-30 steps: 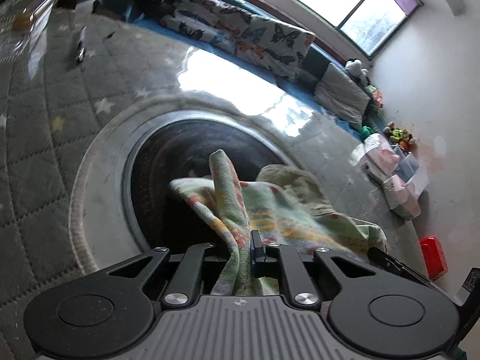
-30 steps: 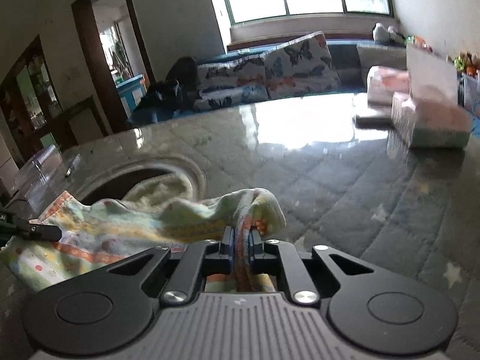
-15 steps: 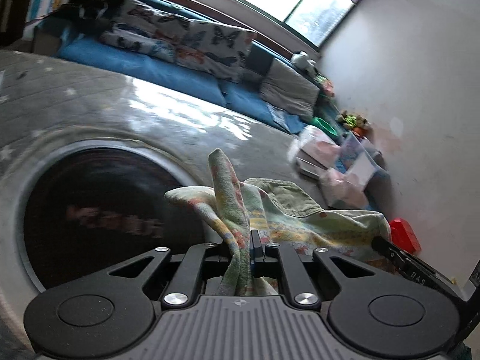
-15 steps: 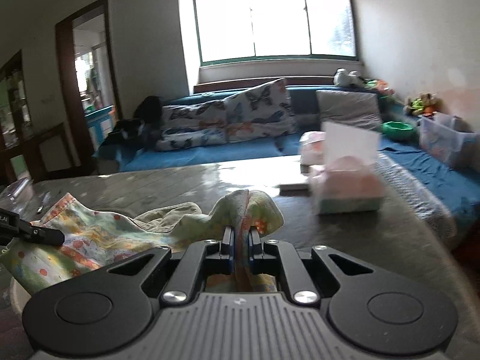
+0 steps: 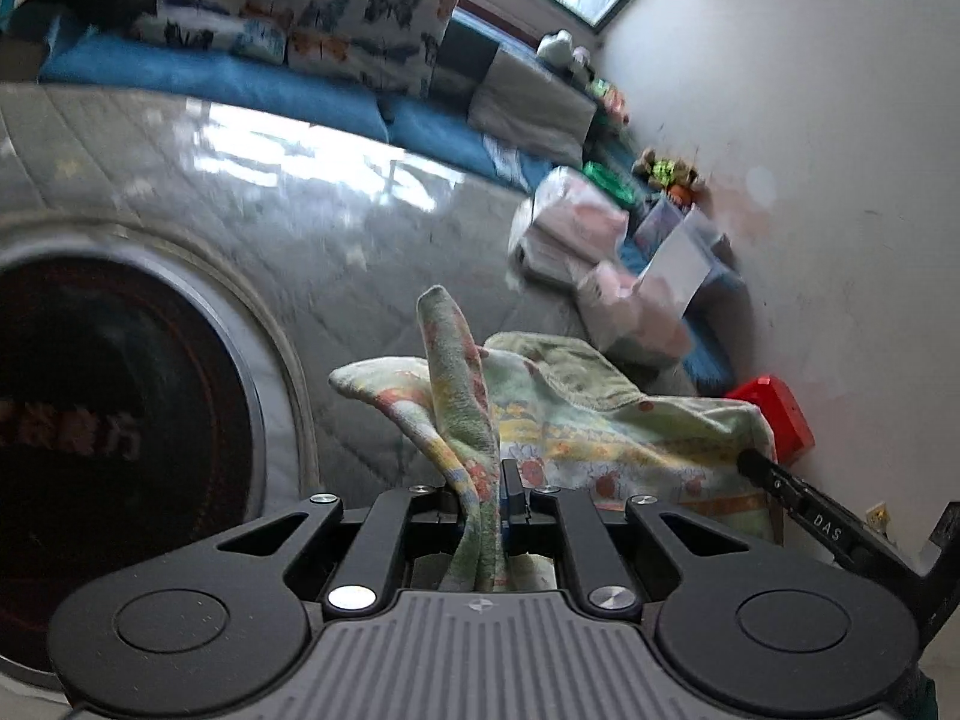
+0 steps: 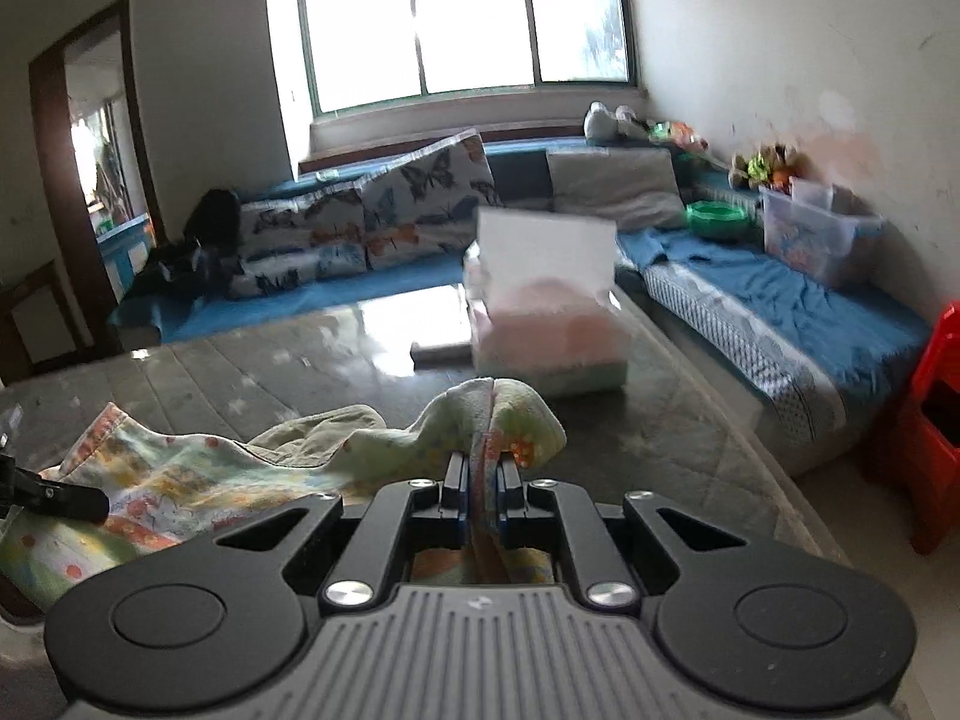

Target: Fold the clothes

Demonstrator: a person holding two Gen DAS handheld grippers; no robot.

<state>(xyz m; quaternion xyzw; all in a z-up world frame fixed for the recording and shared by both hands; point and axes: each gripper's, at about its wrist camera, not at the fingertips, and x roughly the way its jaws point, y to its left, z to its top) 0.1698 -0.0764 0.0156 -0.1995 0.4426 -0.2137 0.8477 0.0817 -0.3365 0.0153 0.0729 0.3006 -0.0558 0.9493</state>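
A pale green printed cloth (image 5: pixel 576 420) with orange and yellow patterns hangs stretched between both grippers above a grey quilted table. My left gripper (image 5: pixel 483 480) is shut on one corner, a fold sticking up past the fingertips. My right gripper (image 6: pixel 483 471) is shut on another corner of the same cloth (image 6: pixel 198 468), which spreads to the left. The right gripper's black finger (image 5: pixel 798 495) shows at the right of the left wrist view; the left gripper's finger (image 6: pixel 57 495) shows at the left edge of the right wrist view.
A dark round basin (image 5: pixel 102 420) with a pale rim lies at left on the table (image 5: pixel 372 252). Pink tissue boxes (image 6: pixel 549 342) stand at the table's far side. A blue sofa with butterfly cushions (image 6: pixel 384 228) lies behind. A red stool (image 6: pixel 936 420) stands at right.
Both grippers have lifted and swung to the right with the cloth. The basin has slid to the left of the left wrist view, and the tissue boxes and sofa now look closer.
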